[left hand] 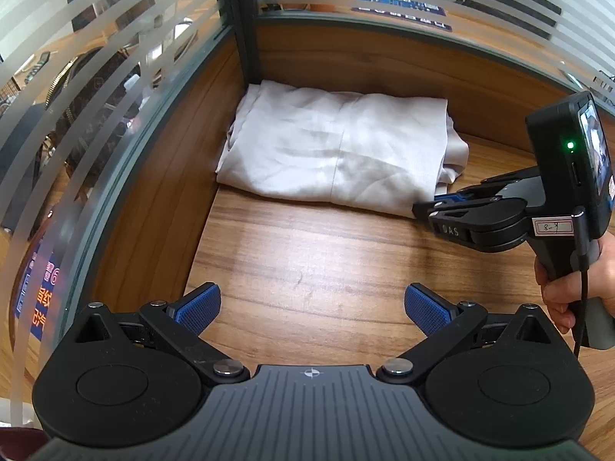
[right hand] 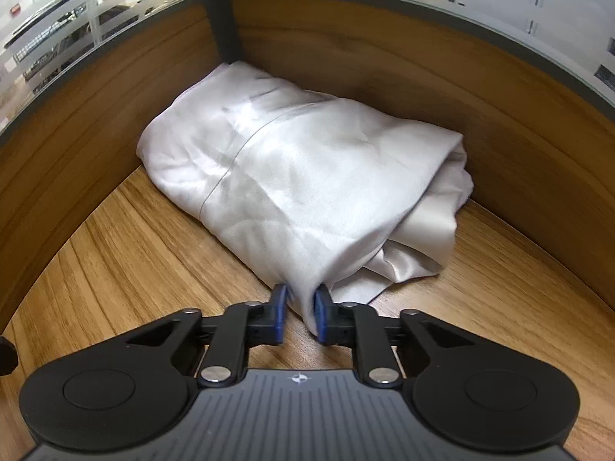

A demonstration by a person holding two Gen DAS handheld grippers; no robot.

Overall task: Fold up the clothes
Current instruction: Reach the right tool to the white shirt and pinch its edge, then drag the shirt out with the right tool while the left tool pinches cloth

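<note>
A folded white satin garment (left hand: 334, 150) lies in the far corner of the wooden desk, against the partition. In the right wrist view the same garment (right hand: 307, 176) fills the middle, and my right gripper (right hand: 300, 309) is shut on its near front corner, blue pads pinching the cloth. The left wrist view shows that right gripper (left hand: 436, 207) from the side at the garment's right front corner, held by a hand (left hand: 557, 288). My left gripper (left hand: 313, 307) stands open over bare desk, well short of the garment, with nothing between its fingers.
Wooden partition walls (left hand: 346, 61) topped by frosted striped glass (left hand: 96, 77) close the desk corner on the left and back. A dark post (left hand: 242, 30) stands in the corner. Bare wood desk (left hand: 307, 246) lies between the left gripper and the garment.
</note>
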